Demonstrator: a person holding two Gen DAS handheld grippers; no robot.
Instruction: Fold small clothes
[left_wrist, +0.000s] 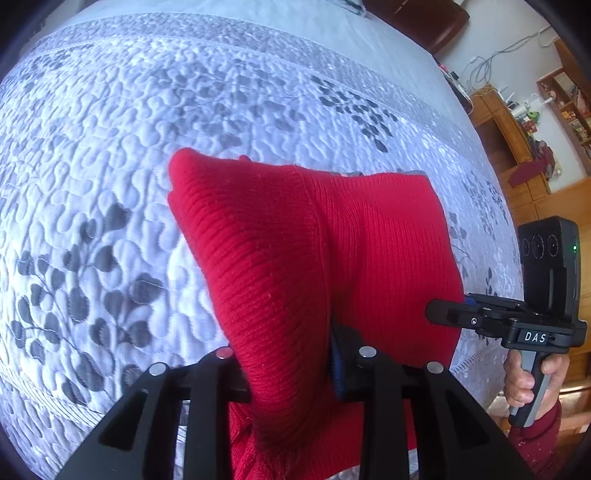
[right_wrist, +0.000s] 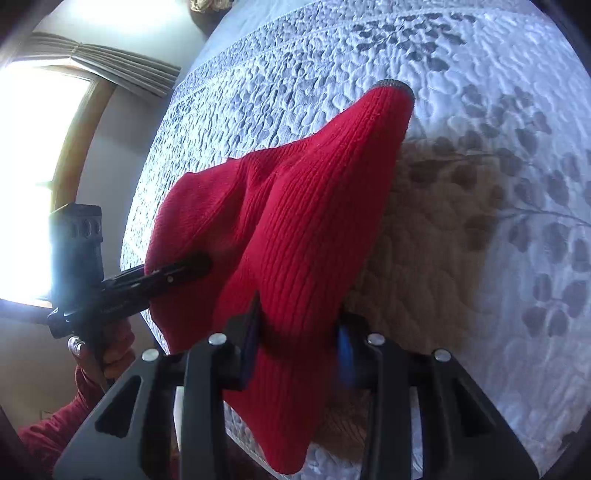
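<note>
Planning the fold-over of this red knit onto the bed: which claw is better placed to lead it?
Probably either. The left claw and right claw each pinch a bunched edge of the red knit garment, lifted above the quilt. Neither looks better placed.

The bed (left_wrist: 155, 122) was covered by a pale quilted bedspread (right_wrist: 480, 229) stitched in a pebbled pattern with grey leafy sprigs. A plainer grey band ran across it far ahead of the left tool (left_wrist: 295, 362), and smooth pale sheeting lay beyond that. Only the far end of the red knit garment (left_wrist: 295, 236) seemed to reach the bedspread; contact was unclear.
</note>
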